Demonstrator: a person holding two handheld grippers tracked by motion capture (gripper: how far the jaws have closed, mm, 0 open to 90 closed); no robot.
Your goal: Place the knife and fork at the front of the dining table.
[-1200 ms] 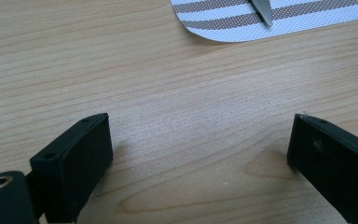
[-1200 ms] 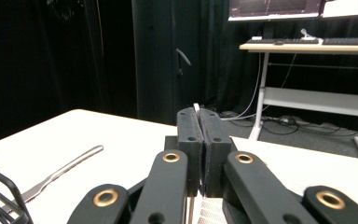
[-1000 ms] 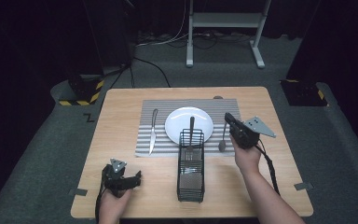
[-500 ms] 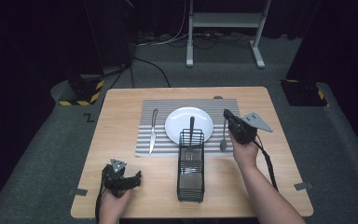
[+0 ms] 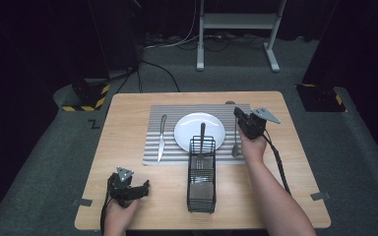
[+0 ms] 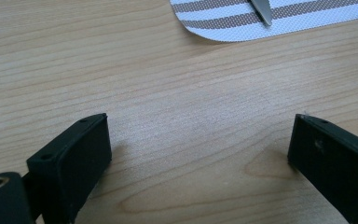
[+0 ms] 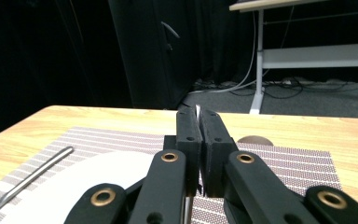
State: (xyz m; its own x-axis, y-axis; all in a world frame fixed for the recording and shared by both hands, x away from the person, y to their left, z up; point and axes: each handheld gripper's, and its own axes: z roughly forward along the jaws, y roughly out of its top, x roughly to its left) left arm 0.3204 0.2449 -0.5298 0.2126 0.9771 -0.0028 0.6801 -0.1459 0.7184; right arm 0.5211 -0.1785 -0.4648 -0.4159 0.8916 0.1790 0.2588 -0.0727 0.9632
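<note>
My right gripper [image 5: 237, 113] hovers over the right end of the striped placemat [image 5: 170, 114], with its jaws pointing at the far side of the table. In the right gripper view its jaws [image 7: 198, 116] are shut, and a thin bright sliver shows between the pads; I cannot tell what it is. A spoon [image 5: 235, 145] lies on the mat right of the white plate [image 5: 187, 129]. A knife [image 5: 162, 137] lies left of the plate. My left gripper [image 5: 140, 188] [image 6: 200, 126] rests open near the front left edge, with bare wood between its jaws.
A black wire caddy [image 5: 201, 179] stands in front of the plate, and a utensil handle [image 5: 202, 132] leans out of it over the plate. A small round brown thing [image 5: 230, 103] [image 7: 254, 139] sits at the mat's far edge. Dark floor, cables and a stand lie beyond the table.
My right gripper has moved away from me toward the far edge of the mat, jaws still shut. The spoon stays where it lay. The left gripper has kept still.
</note>
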